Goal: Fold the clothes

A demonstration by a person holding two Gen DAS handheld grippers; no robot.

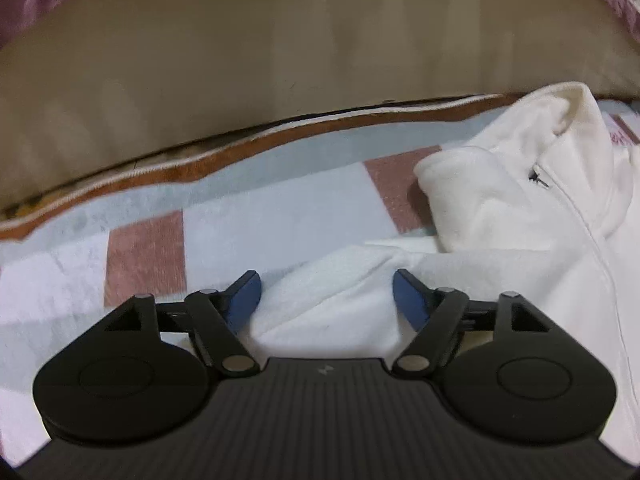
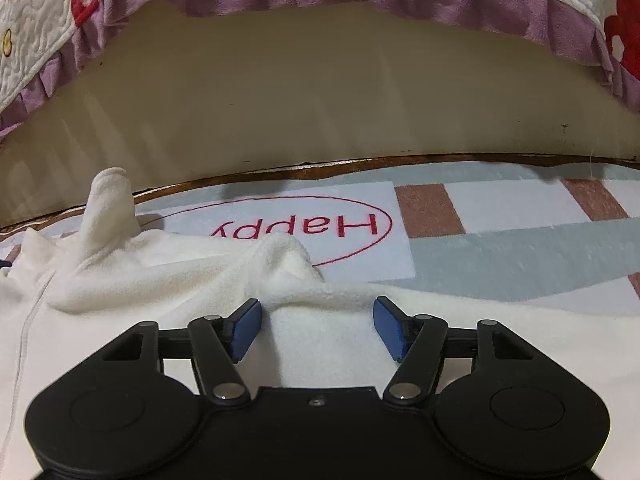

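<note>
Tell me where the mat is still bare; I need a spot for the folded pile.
Bare mat lies right of the white fleece jacket, from the "Happy" print to the brown border. Another patch sits left of the collar, around the pink square. It is crowded where fleece bunches between both tongs.

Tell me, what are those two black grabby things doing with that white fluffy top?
A person is folding a white fleece jacket spread on a patchwork blanket. The left gripper and right gripper both sit over the jacket's upper edge, blue fingers apart, with a ridge of fleece between them. Neither pinches it yet.
</note>
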